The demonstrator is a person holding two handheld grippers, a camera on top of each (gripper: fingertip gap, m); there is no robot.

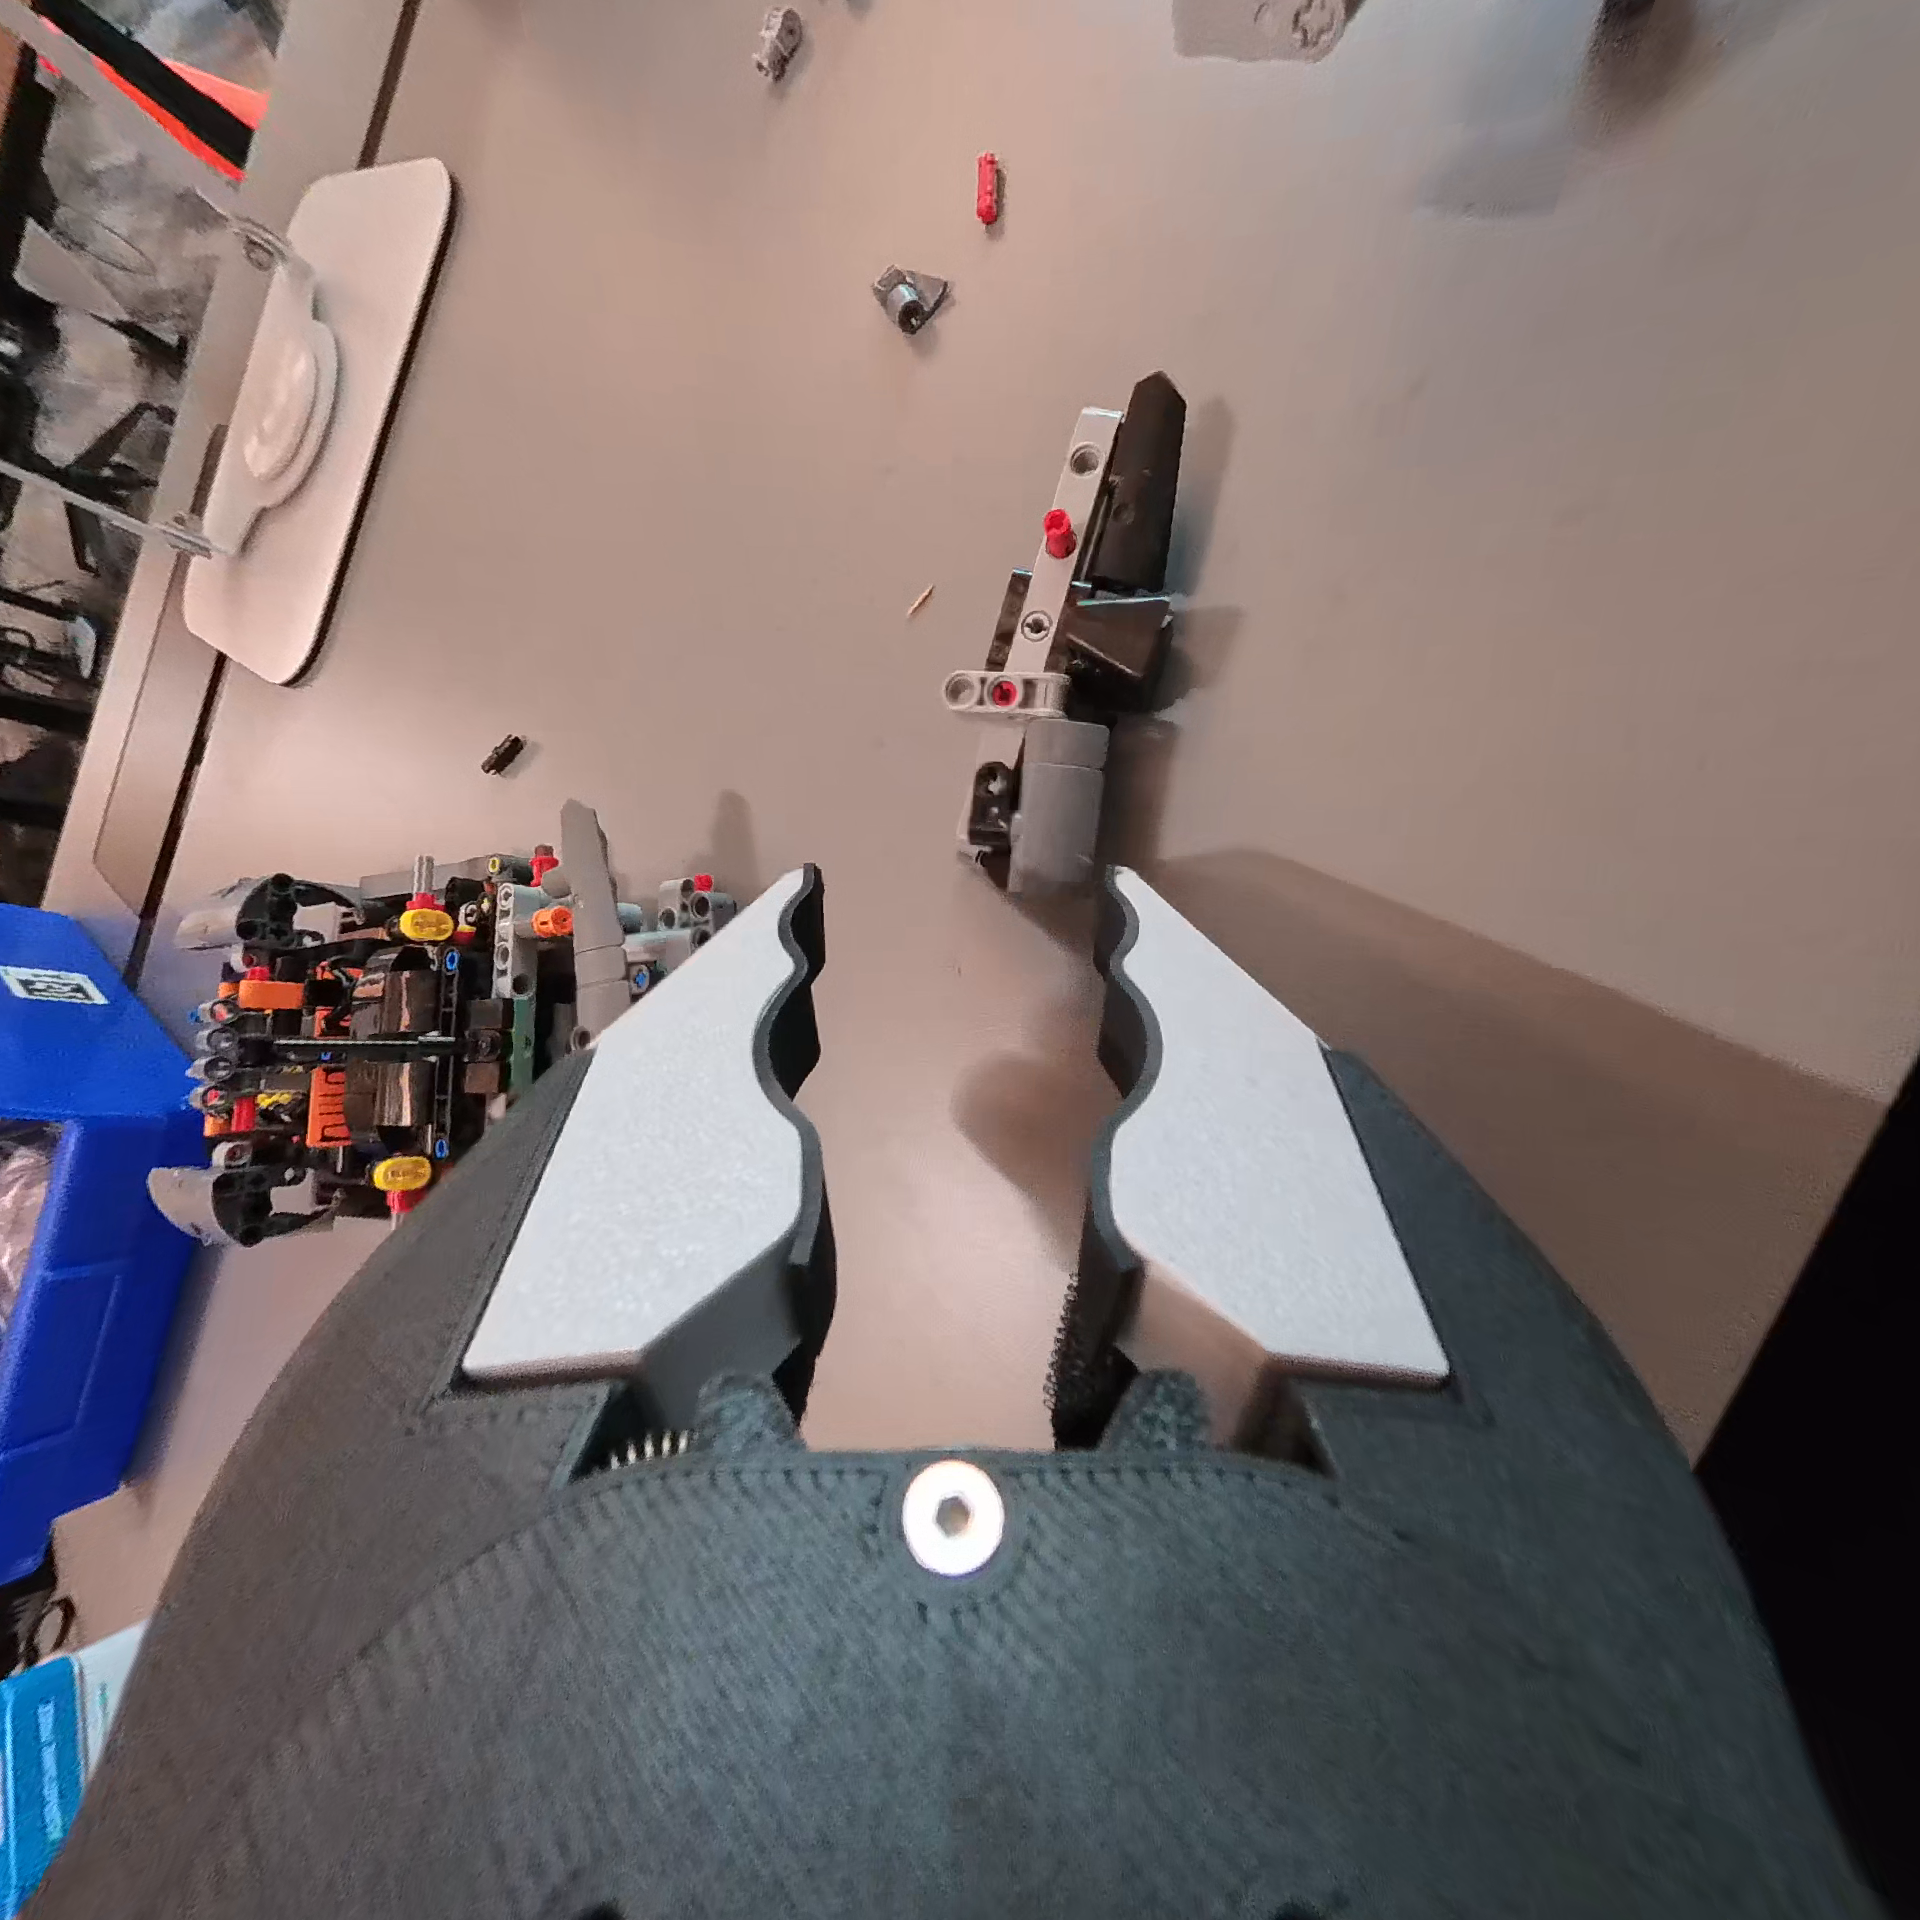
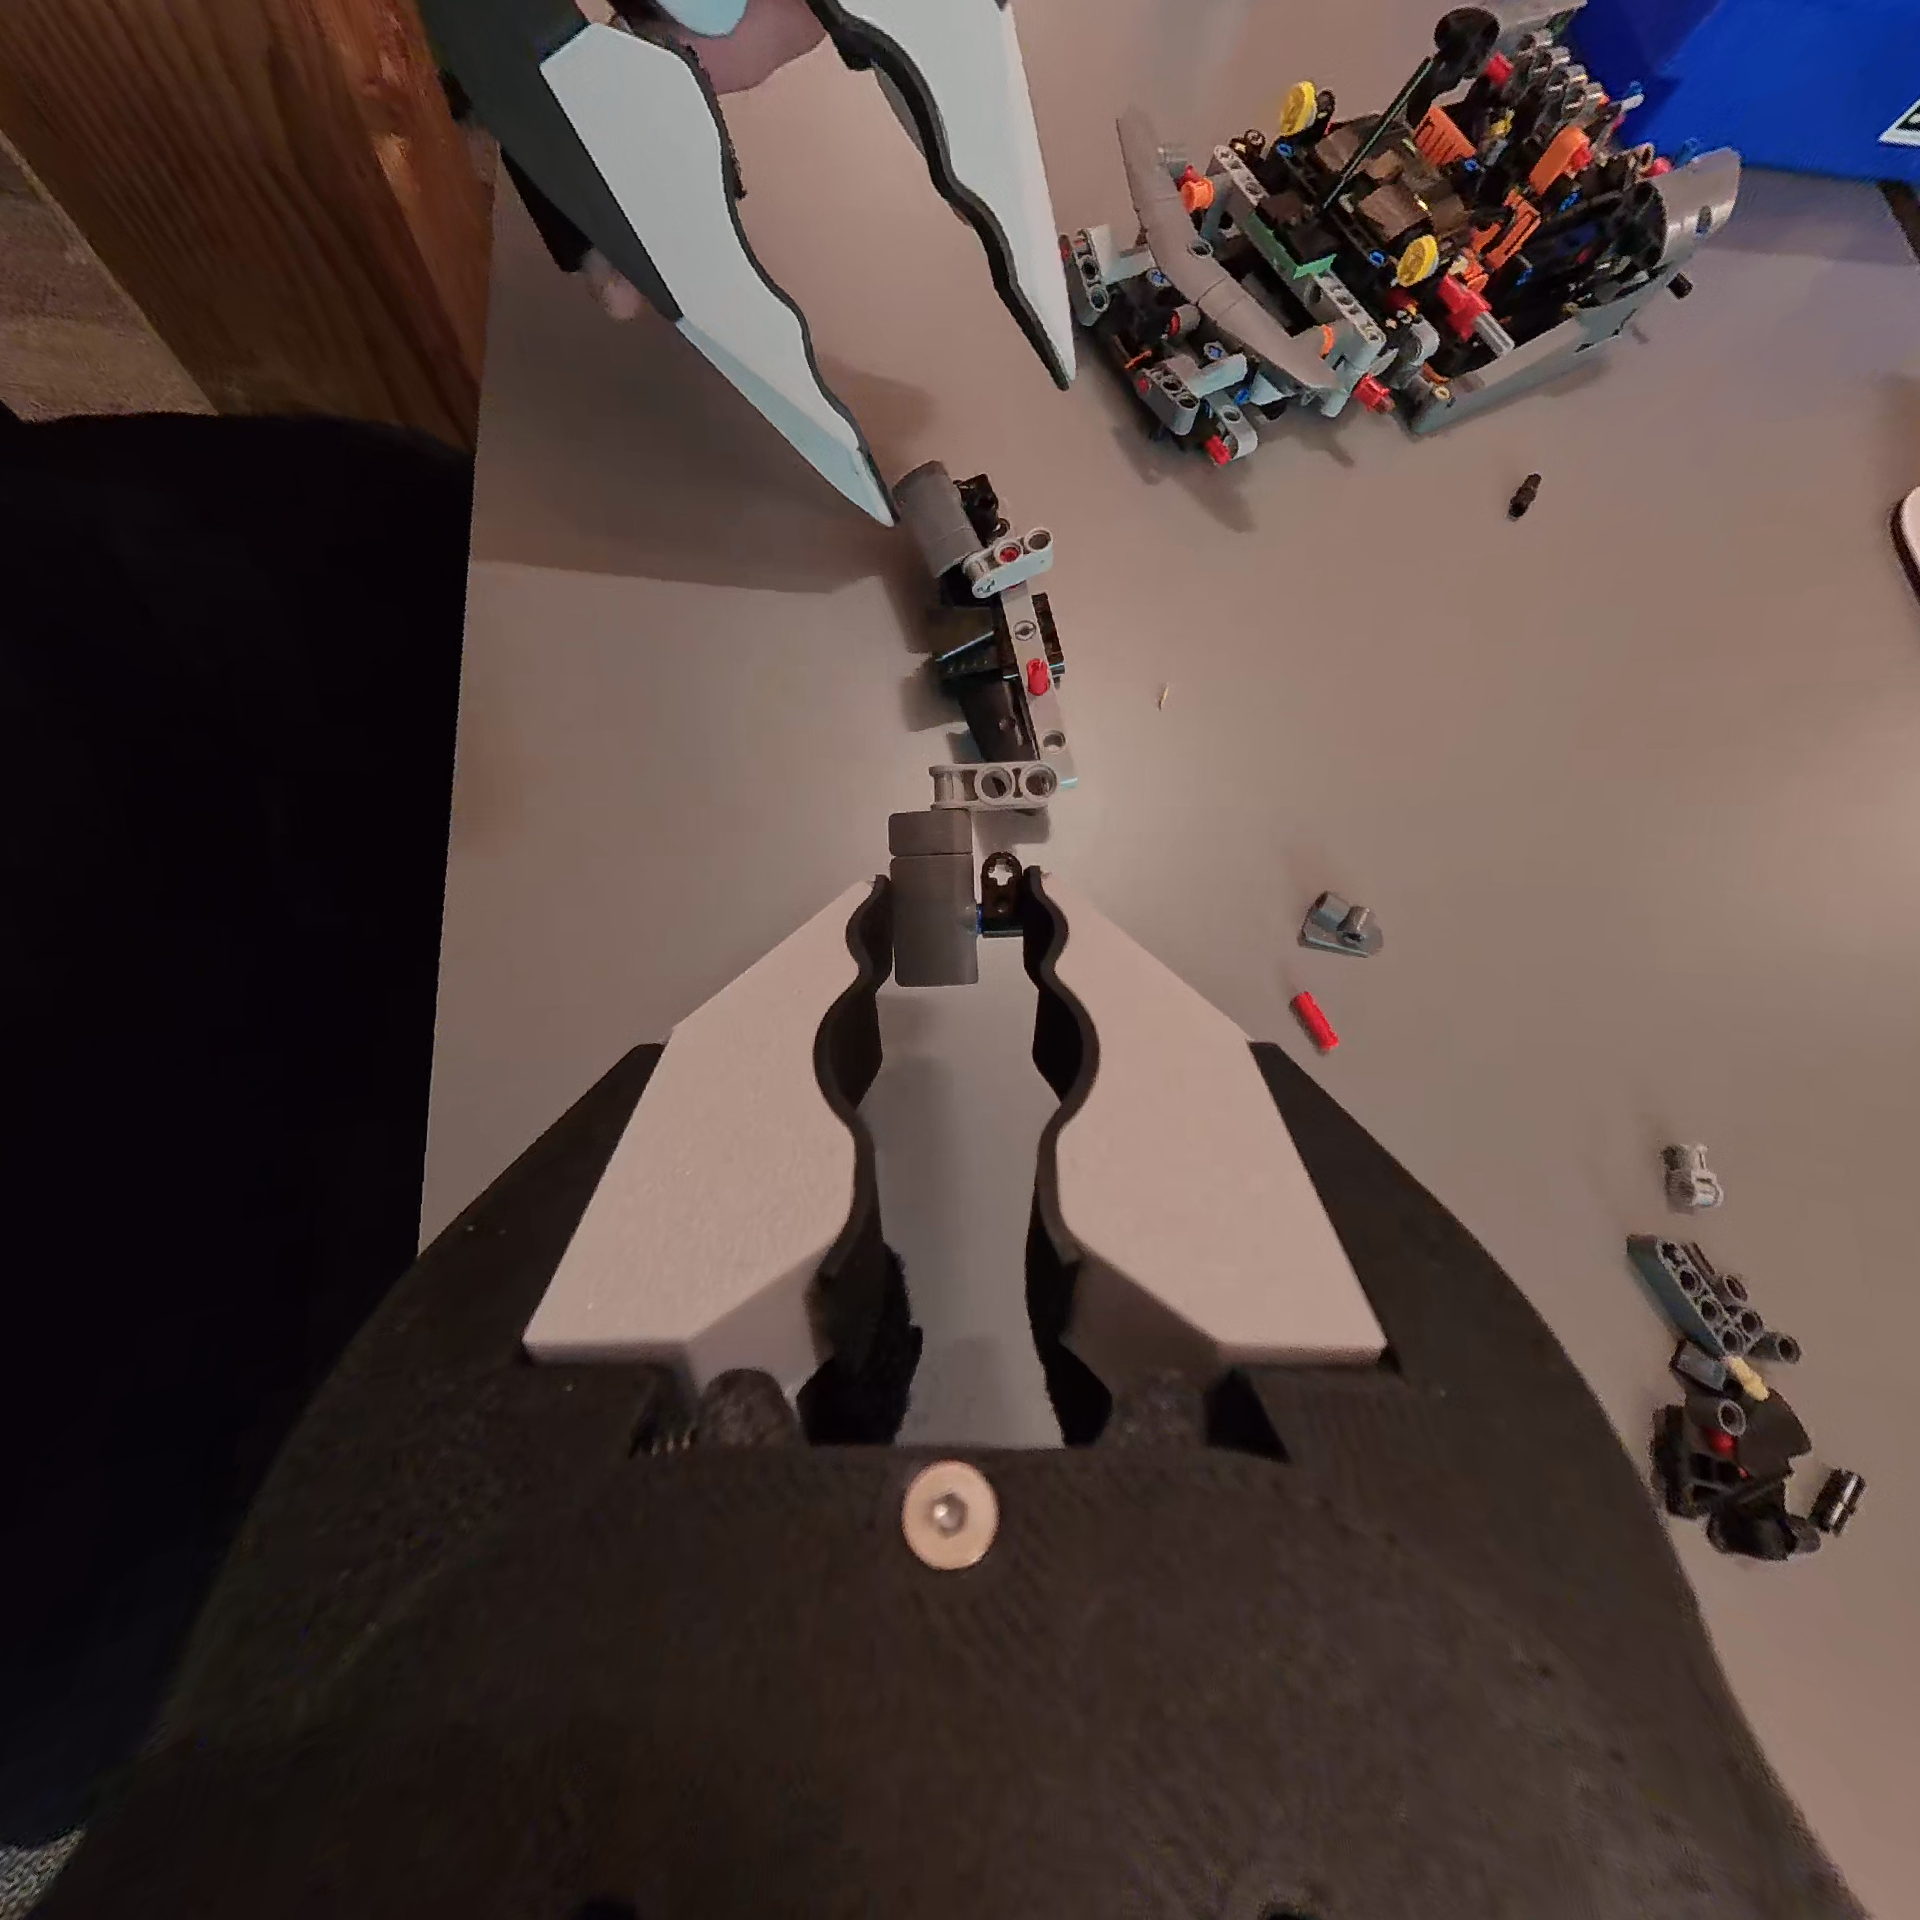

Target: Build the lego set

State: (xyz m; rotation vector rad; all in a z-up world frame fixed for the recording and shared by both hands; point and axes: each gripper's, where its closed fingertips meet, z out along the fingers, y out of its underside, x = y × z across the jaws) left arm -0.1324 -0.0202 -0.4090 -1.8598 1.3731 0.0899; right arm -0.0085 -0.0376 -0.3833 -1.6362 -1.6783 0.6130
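My left gripper (image 1: 966, 894) is open and empty, just above the table. In front of its tips lies a long grey-and-black sub-assembly (image 1: 1070, 644) with red pins. In the right wrist view the left gripper (image 2: 977, 447) has one fingertip beside the grey end of that sub-assembly (image 2: 1003, 644). My right gripper (image 2: 951, 894) is shut on a small piece (image 2: 930, 904): a grey rounded block with a black connector and a light grey holed beam. It is held above the table near the sub-assembly's far end. The large car model (image 1: 395, 1039) (image 2: 1382, 249) stands to the side.
A blue bin (image 1: 62, 1195) (image 2: 1766, 73) sits by the car model. Loose parts lie around: a red pin (image 1: 987, 187) (image 2: 1314, 1020), a grey piece (image 1: 909, 296) (image 2: 1340, 925), a black pin (image 1: 503, 755), a dark pile (image 2: 1725, 1403). The table edge (image 2: 462, 831) runs close by.
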